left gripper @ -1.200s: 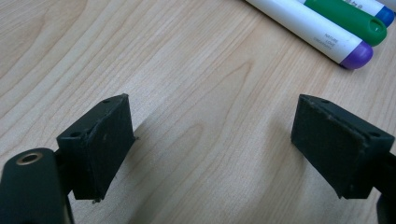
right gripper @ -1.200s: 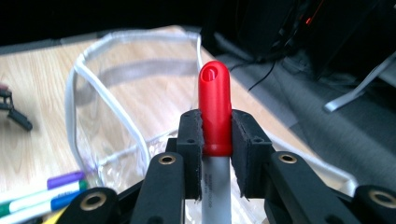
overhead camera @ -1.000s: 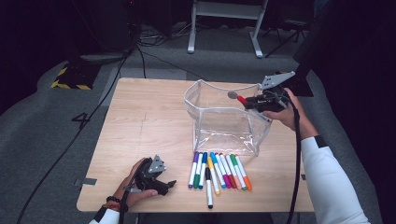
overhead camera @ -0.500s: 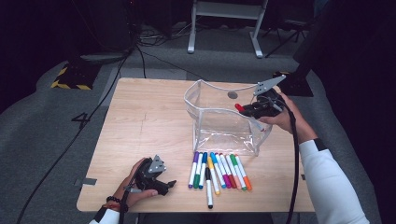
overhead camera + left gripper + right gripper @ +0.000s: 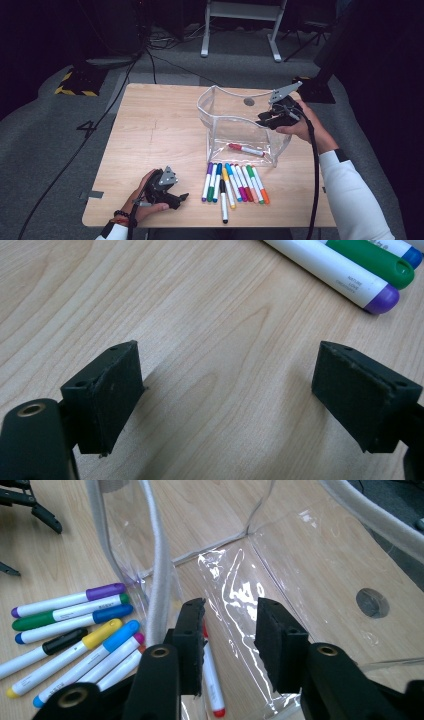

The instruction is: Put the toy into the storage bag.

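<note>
Left claw [image 5: 182, 198] low and level, jaws apart and empty, right claw [image 5: 264, 119] raised, jaws just opening, nothing between

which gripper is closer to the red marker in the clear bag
Right. The right gripper hangs over the clear bag, just above the red marker; the left gripper rests at the table's near left.
</note>
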The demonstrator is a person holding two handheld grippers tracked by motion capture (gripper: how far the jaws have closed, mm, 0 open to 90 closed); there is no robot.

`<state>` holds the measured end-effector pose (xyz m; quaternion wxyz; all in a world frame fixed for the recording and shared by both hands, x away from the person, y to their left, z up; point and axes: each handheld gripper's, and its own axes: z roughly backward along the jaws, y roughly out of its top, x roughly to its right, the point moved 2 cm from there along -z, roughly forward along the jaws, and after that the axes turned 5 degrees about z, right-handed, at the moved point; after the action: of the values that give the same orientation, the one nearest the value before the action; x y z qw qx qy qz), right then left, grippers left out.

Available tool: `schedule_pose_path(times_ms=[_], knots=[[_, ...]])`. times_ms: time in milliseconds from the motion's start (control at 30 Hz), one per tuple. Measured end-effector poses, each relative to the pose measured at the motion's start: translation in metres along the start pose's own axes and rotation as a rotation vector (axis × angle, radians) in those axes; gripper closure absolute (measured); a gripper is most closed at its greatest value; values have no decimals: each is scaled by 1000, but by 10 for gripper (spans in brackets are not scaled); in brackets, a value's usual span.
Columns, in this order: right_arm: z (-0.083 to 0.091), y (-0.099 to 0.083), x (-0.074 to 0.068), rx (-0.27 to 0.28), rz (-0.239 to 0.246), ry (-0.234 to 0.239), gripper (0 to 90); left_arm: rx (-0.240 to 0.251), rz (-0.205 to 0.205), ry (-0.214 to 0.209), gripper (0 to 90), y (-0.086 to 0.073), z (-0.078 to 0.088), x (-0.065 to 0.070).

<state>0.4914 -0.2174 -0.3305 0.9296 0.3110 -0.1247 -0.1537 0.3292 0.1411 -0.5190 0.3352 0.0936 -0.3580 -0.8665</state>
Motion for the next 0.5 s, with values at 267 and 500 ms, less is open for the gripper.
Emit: schedule_pose_path(times_ms=[267, 500], knots=[[12, 0, 3, 60, -38, -63, 534, 0, 0, 0, 132, 0, 0, 0], [54, -1, -11, 217, -59, -121, 490, 1, 0, 0, 132, 0, 0, 0]])
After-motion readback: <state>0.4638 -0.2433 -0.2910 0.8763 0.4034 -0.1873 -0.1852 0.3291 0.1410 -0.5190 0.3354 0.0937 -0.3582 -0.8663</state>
